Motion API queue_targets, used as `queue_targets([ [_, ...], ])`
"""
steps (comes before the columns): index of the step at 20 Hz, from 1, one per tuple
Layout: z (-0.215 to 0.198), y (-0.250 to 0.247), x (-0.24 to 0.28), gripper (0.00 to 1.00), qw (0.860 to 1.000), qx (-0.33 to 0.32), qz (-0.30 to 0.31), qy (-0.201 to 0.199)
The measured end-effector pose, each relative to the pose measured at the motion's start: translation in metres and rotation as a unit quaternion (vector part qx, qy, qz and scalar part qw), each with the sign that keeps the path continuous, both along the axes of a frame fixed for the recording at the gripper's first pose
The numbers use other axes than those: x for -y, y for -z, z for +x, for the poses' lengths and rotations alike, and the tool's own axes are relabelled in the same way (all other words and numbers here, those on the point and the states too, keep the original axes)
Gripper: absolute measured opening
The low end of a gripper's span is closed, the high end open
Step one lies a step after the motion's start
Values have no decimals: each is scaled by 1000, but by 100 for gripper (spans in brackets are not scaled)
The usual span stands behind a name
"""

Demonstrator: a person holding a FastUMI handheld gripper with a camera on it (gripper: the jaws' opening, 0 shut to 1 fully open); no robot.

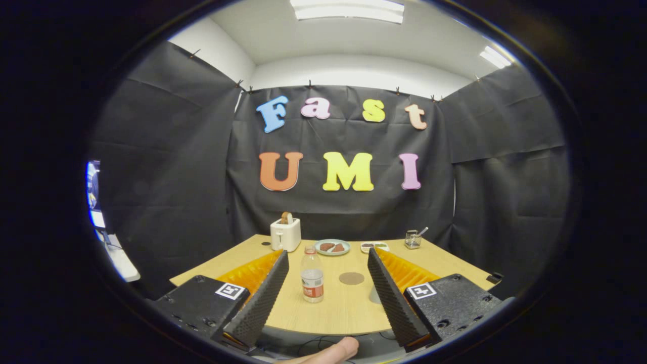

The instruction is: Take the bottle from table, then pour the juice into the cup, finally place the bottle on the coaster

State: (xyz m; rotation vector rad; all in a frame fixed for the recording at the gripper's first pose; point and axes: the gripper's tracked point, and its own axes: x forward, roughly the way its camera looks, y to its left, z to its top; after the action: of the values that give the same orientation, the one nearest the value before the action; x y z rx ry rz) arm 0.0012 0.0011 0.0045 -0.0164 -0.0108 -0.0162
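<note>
A clear plastic bottle (312, 275) with a red label and a reddish cap stands upright on the wooden table (333, 313). It sits ahead of my gripper (328, 254), nearer the left finger (263, 298) than the right one, touching neither. The gripper is open and holds nothing. A round brown coaster (351, 278) lies flat just right of the bottle, also between the finger lines. A pale greyish shape (374, 295) peeks out beside the right finger (394, 298), mostly hidden, and I cannot tell what it is.
Along the table's far edge stand a white toaster (285, 234) with bread in it, a plate (332, 247) of food, a small dish (374, 246) and a wire holder (413, 239). A person's fingertip (328, 351) shows below the fingers. Black cloth walls surround the table.
</note>
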Motion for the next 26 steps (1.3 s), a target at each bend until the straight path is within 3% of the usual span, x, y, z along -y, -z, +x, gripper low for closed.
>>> queue_targets([
  [12, 23, 26, -9, 100, 1000, -3, 5, 3],
  [26, 100, 113, -41, 100, 999, -36, -5, -8],
])
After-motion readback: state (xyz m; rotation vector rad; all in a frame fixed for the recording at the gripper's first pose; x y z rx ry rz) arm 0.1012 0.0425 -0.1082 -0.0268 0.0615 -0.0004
